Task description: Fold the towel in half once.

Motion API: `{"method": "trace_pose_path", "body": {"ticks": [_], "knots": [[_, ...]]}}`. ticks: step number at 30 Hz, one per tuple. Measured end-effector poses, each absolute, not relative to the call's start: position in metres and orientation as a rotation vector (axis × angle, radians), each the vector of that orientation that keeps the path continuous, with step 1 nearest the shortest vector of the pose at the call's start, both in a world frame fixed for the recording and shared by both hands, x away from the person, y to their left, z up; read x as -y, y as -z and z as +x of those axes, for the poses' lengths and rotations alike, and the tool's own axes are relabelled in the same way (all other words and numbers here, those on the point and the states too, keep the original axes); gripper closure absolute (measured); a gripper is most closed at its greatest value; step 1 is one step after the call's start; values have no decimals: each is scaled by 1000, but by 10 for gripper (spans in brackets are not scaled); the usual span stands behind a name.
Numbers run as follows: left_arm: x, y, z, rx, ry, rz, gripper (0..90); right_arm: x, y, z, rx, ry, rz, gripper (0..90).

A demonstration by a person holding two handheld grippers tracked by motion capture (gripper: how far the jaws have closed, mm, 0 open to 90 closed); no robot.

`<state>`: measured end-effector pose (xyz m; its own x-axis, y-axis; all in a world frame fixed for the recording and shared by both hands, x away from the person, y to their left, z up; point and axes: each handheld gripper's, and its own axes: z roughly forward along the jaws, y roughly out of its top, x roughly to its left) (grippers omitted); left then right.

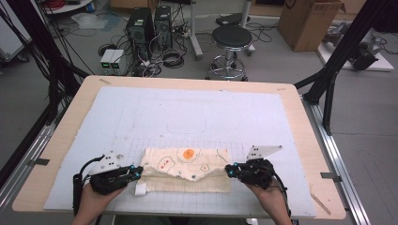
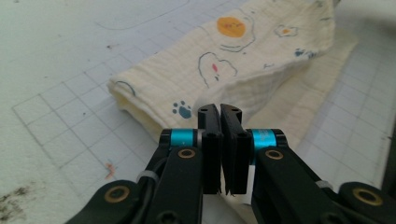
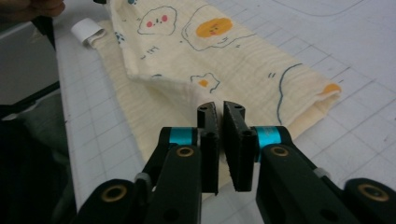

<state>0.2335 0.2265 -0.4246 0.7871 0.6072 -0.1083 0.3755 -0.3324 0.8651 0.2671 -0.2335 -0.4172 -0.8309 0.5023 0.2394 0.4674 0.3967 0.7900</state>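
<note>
Between both fingers [image 2: 208, 122], folded cloth [image 1: 187, 161]

A wooden table [image 1: 300, 122] carries a white gridded mat [image 1: 155, 112], with a folded printed cloth [image 1: 187, 164] lying on it between the grippers.

Cloth [image 3: 224, 60] far end cut off by top edge.

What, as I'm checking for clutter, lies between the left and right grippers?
The folded cream cloth spans the gap from left gripper to right gripper, seen in the high view.
</note>
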Motion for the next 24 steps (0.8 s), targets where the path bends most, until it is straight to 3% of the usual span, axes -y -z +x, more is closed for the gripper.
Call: {"method": "trace_pose_path", "body": {"ticks": [4, 17, 24], "knots": [[-233, 419, 231, -725, -273, 1914, 704, 240, 412, 263, -2604, -1526, 888, 683], [-215, 432, 236, -661, -177, 2047, 703, 222, 432, 257, -2736, -1370, 788, 653], [-214, 441, 235, -660, -173, 2132, 634, 217, 438, 257, -2748, -1292, 748, 607]]}}
